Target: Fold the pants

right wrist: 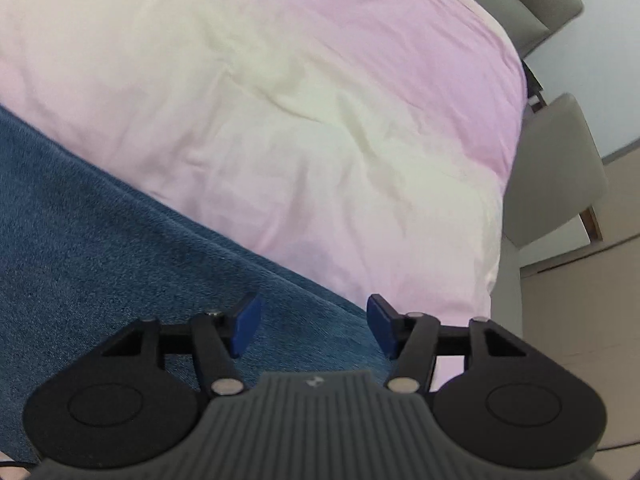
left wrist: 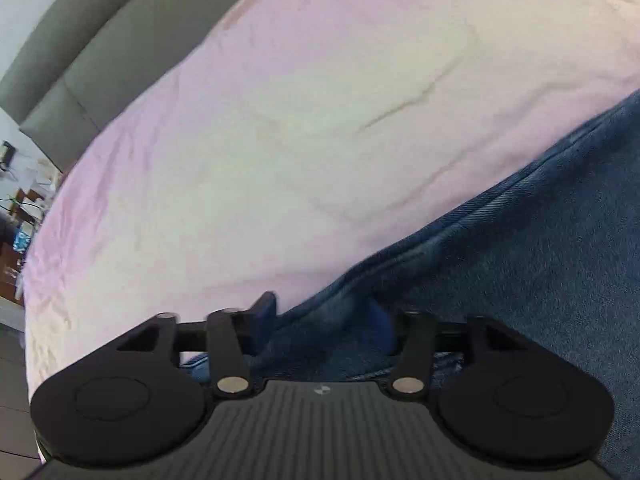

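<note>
Denim pants [left wrist: 520, 260] bunch between the left tool's [left wrist: 326, 322] spread pads (grip unclear), while the right tool [right wrist: 312, 330] gapes above them on the bed [right wrist: 320, 120].

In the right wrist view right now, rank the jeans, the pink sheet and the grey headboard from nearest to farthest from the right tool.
1. The jeans, directly under the open right tool, spreading to the left.
2. The pink sheet, just beyond the denim edge, ahead and right.
3. The grey headboard, at the bed's far end, upper right.
</note>
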Available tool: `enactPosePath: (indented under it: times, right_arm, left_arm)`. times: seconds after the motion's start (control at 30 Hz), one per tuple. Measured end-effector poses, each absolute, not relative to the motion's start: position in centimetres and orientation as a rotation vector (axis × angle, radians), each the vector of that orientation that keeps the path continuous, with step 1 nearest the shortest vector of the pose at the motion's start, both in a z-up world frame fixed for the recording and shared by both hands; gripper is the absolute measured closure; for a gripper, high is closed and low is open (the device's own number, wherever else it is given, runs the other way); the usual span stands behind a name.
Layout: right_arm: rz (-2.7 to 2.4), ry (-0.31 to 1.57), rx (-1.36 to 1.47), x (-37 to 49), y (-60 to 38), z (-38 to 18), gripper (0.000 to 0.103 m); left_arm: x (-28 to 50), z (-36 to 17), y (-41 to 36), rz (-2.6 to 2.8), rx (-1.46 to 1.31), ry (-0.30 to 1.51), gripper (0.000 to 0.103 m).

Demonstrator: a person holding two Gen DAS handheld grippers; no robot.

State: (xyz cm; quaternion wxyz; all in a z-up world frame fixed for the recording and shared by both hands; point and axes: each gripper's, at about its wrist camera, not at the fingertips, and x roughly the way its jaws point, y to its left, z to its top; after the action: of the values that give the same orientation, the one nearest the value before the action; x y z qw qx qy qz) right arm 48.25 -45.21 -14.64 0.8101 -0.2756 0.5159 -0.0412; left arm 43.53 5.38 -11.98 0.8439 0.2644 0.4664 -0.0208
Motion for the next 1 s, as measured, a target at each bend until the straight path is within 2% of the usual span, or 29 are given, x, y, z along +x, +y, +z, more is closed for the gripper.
enactPosePath:
  times: [0.27, 0.57, 0.73, 0.9, 0.93, 0.97, 1.0]
  right_arm:
    - [-0.2, 1.053, -0.298, 42.1, -51.9, -8.3, 0.05]
    - [-0.206, 1.026, -0.045, 31.5, -52.6, -12.4, 0.05]
    - [-0.179, 0.994, 0.012, 30.5, -48.8, -14.9, 0.05]
    - [-0.152, 1.002, -0.001, 32.0, -44.4, -16.0, 0.05]
    - [-0.146, 1.003, -0.02, 32.2, -43.6, -15.9, 0.05]
    - [-0.142, 1.004, -0.038, 32.4, -43.0, -15.8, 0.05]
    - [-0.136, 1.007, -0.056, 32.5, -42.3, -15.7, 0.05]
  left_arm:
    - [38.9, -5.9, 9.5, 0.03, 0.374, 0.946, 0.022]
    - [32.1, -4.7, 20.3, 0.207, -0.132, 0.938, 0.023]
    - [28.7, -6.7, 24.6, 0.276, -0.418, 0.945, 0.021]
    - [26.4, -12.4, 26.6, 0.325, -0.728, 0.912, 0.02]
    - [26.3, -13.0, 26.9, 0.317, -0.778, 0.894, 0.022]
    - [26.5, -13.7, 27.3, 0.309, -0.816, 0.875, 0.033]
    - [26.7, -13.6, 27.3, 0.319, -0.81, 0.87, 0.035]
